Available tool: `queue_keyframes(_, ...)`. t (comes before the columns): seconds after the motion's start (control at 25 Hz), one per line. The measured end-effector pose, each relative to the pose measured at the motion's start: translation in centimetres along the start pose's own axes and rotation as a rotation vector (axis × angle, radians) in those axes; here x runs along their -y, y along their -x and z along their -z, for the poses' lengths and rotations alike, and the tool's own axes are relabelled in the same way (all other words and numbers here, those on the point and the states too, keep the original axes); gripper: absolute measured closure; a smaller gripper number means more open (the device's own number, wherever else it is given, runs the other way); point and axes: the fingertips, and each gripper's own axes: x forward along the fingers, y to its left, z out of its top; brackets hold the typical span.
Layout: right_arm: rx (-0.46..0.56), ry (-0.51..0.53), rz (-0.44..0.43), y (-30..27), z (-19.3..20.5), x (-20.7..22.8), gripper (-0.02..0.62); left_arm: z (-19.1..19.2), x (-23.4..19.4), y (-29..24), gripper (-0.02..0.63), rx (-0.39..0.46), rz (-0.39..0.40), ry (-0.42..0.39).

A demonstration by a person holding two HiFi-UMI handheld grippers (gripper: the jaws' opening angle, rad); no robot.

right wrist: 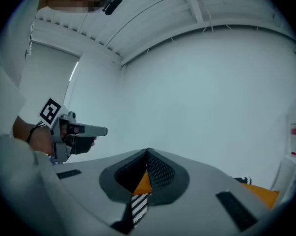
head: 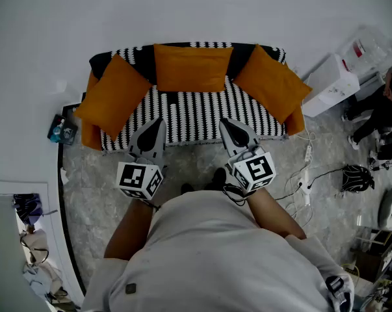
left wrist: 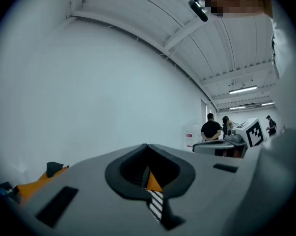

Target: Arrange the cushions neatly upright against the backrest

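**Operator:** What is the head view showing?

**Inspector:** You are standing before the sofa, holding both grippers level near its front edge. Three orange cushions are sitting along the backrest. The middle cushion is resting square against it. The left cushion and the right cushion are leaning tilted at the two ends. Your left gripper and right gripper are hanging apart from all three.

**Operator:** And the left gripper view?

**Inspector:** Its jaws are meeting tip to tip and gripping nothing. A sliver of orange and striped fabric is showing beyond them. People are standing in the far background.

**Operator:** The right gripper view?

**Inspector:** Much the same. Its jaws are pressing together, empty, and pointing towards the white wall.
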Motion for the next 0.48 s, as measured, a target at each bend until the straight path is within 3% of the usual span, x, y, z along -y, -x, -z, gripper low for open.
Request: queue_keyframes(0.48,0.017,-0.014,-0.019,-0.7,-0.5,-0.9,0.571,-0.1,-1.2,0.8,0.597,0.005,-0.015,0.007)
